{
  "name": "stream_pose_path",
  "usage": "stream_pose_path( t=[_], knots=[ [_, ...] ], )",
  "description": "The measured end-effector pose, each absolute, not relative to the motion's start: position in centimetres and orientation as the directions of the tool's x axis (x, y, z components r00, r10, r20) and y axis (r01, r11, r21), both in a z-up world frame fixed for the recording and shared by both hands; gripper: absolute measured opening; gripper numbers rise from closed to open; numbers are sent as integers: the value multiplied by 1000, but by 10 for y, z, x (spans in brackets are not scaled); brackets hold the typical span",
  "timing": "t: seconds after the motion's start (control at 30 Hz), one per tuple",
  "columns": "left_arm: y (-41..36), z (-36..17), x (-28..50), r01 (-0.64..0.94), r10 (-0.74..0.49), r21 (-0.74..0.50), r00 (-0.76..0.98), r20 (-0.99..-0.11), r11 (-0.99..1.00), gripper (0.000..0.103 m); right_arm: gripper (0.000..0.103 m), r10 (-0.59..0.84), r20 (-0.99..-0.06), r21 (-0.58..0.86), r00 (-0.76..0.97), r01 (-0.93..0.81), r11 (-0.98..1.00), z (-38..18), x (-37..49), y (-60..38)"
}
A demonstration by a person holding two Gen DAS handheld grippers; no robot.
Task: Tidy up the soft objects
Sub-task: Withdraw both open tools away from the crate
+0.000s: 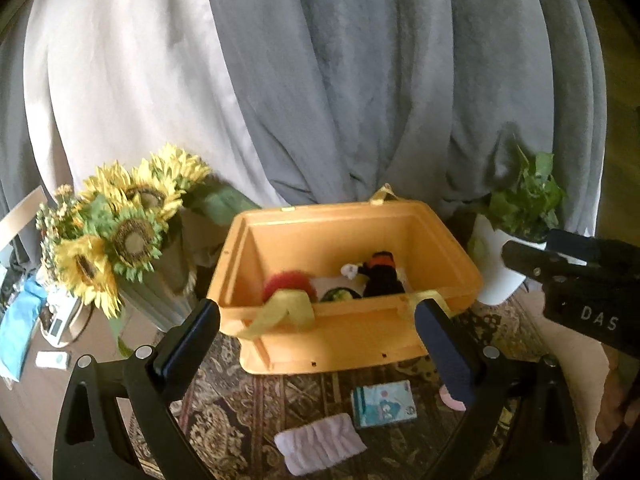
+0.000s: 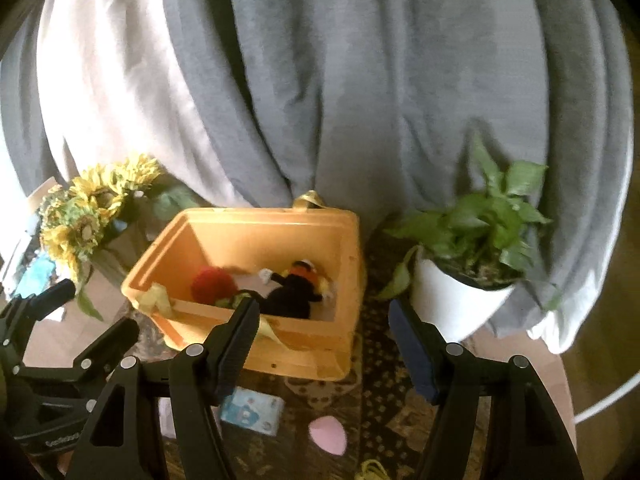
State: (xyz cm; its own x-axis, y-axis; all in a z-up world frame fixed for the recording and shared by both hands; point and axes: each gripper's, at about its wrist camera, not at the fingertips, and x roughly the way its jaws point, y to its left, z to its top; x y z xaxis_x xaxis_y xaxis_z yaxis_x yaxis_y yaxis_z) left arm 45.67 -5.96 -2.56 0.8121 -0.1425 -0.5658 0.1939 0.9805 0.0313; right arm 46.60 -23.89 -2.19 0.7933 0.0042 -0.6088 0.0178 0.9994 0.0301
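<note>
Two grippers enter from the near edge, both empty. We note the left gripper (image 1: 316, 344) with jaws spread wide and nothing between its pads; the right gripper (image 2: 324, 344) stands at a middling spread, also gripping nothing. On the right gripper's body, seen from the left wrist view, we read white letters "DAS"; the rest is cut off. A faint word on the left gripper's body in the right wrist view is too blurred to read.

Nearest on the patterned rug (image 1: 240, 400) lie a pale pink ribbed cloth (image 1: 320, 442), a light blue packet (image 1: 383, 403) with cartoon printing we cannot read, and a pink pad (image 2: 328, 435); a yellow stringy item at the bottom edge is cut off.

Beyond these sits the orange bin (image 1: 344, 340), open-topped, with yellow ribbon handles. Inside we see a red fuzzy toy (image 1: 290, 282), a black and orange plush (image 1: 382, 276), and a greenish item partly hidden by the bin's near wall.

Left of the bin stands a vase of sunflowers (image 1: 128, 216); right of it, a white pot with a green plant (image 2: 472, 240). Grey and pale drapes (image 1: 360, 80) fill the background.
</note>
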Motion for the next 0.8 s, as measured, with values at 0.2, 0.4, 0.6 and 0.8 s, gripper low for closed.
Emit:
stream_pose_path(
  t=[0.2, 0.4, 0.6, 0.8],
  knots=[
    [-66, -41, 447, 193, -143, 21, 796, -589, 981, 100, 68, -59, -603, 24, 795, 93, 995, -34, 444, -248],
    [-73, -53, 432, 197, -141, 32, 797, -588, 980, 100, 68, -74, -617, 50, 783, 133, 990, -53, 424, -255],
    [-76, -66, 416, 198, -139, 39, 802, -581, 980, 102, 68, -112, -615, 53, 781, 183, 982, -67, 402, -262],
    [-80, -79, 404, 199, -128, 55, 792, -596, 978, 103, 68, -149, -626, 49, 766, 228, 972, -81, 386, -267]
  ],
)
